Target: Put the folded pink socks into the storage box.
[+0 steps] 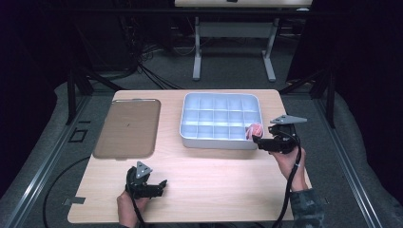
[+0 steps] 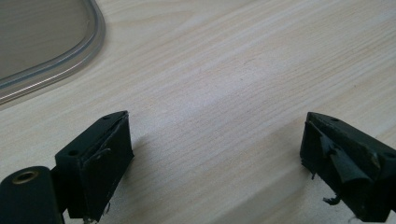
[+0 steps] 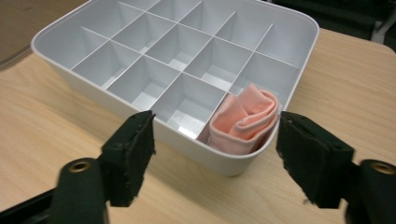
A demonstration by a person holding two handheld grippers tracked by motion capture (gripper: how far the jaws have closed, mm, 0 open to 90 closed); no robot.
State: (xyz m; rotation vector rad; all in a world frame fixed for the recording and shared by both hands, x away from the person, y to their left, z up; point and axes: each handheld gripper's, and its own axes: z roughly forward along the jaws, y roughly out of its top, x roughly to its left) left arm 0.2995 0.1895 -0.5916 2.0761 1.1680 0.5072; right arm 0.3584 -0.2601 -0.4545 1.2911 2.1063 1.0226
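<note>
A white divided organizer box (image 1: 190, 138) (image 3: 70, 79) stands at the table's far right half. A rolled pink cloth (image 1: 255, 130) (image 3: 245, 119) sits in its near right corner compartment. My right gripper (image 1: 256, 139) (image 3: 215, 156) hovers just in front of that corner, open, with nothing between its pads; the cloth lies beyond them. My left gripper (image 1: 161, 185) (image 2: 215, 154) rests low over bare wood near the front left, open and empty.
A flat brown tray (image 1: 128, 127) (image 2: 42, 42) lies on the left of the wooden table (image 1: 214, 180). The other box compartments hold nothing. A second table's legs (image 1: 196, 52) stand on the floor beyond.
</note>
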